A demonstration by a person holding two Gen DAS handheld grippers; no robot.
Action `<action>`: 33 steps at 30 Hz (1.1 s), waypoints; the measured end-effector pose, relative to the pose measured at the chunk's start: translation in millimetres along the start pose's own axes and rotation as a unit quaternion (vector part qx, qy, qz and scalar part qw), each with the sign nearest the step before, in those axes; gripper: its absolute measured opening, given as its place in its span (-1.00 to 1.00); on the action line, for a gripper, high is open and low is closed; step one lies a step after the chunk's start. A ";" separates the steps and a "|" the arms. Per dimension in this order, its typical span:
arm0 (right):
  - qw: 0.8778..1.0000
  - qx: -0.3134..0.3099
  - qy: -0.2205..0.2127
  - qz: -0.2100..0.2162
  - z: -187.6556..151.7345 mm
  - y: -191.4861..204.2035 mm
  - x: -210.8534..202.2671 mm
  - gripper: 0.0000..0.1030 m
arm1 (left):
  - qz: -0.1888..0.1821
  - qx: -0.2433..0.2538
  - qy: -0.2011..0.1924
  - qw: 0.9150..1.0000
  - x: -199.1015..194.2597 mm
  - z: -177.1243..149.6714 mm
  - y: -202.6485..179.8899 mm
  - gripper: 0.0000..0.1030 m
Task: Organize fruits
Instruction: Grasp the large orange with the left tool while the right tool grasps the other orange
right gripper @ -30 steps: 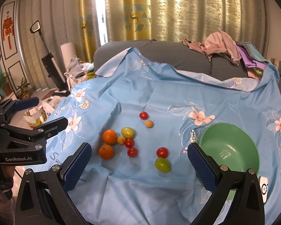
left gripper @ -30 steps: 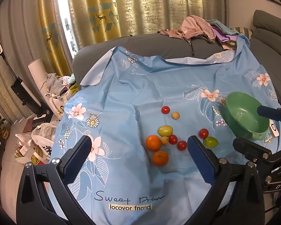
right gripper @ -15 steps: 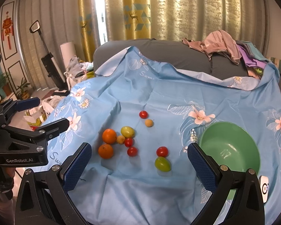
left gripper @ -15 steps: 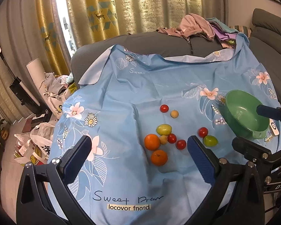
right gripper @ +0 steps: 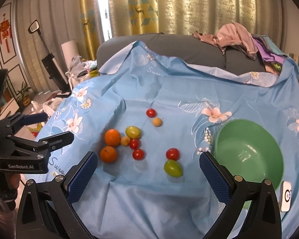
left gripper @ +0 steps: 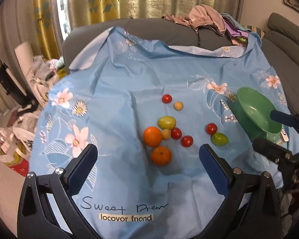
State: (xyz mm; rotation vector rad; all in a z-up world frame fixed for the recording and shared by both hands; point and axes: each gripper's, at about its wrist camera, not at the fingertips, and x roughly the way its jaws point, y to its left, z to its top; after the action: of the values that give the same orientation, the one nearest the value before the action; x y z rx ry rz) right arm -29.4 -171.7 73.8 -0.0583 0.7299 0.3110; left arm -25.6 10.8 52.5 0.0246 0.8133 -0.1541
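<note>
Loose fruit lies on a blue flowered cloth (left gripper: 113,107): two oranges (left gripper: 152,136) (left gripper: 161,155), several red tomatoes (left gripper: 187,141), two green fruits (left gripper: 166,122) (left gripper: 219,138) and small yellow fruits (left gripper: 178,106). An empty green bowl (left gripper: 257,111) stands to the right; it also shows in the right wrist view (right gripper: 249,153). My left gripper (left gripper: 148,161) is open and empty, above the near orange. My right gripper (right gripper: 148,168) is open and empty, near a green fruit (right gripper: 173,168) and a tomato (right gripper: 172,153). The oranges (right gripper: 112,137) lie to its left.
A grey sofa (right gripper: 169,45) with a pile of clothes (right gripper: 237,37) lies behind the cloth. A small white device (right gripper: 286,196) sits by the bowl. Bags and a vacuum (right gripper: 49,63) stand on the floor at left.
Both grippers have drifted slightly forward and lower over the cloth; the fruit looks a little nearer. Jaws stay open and nothing on the cloth has moved.
</note>
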 end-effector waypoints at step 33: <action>0.991 0.039 0.045 0.120 -24.1 -21.7 83.6 0.55 | -0.041 0.083 0.115 0.989 129.1 -29.6 -22.7 -0.19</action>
State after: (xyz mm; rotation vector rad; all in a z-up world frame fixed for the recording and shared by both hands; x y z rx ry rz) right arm 20.1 -174.6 -0.9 0.0899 0.8396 0.5118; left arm 37.1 -25.6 -60.7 0.1679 1.0303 -0.3012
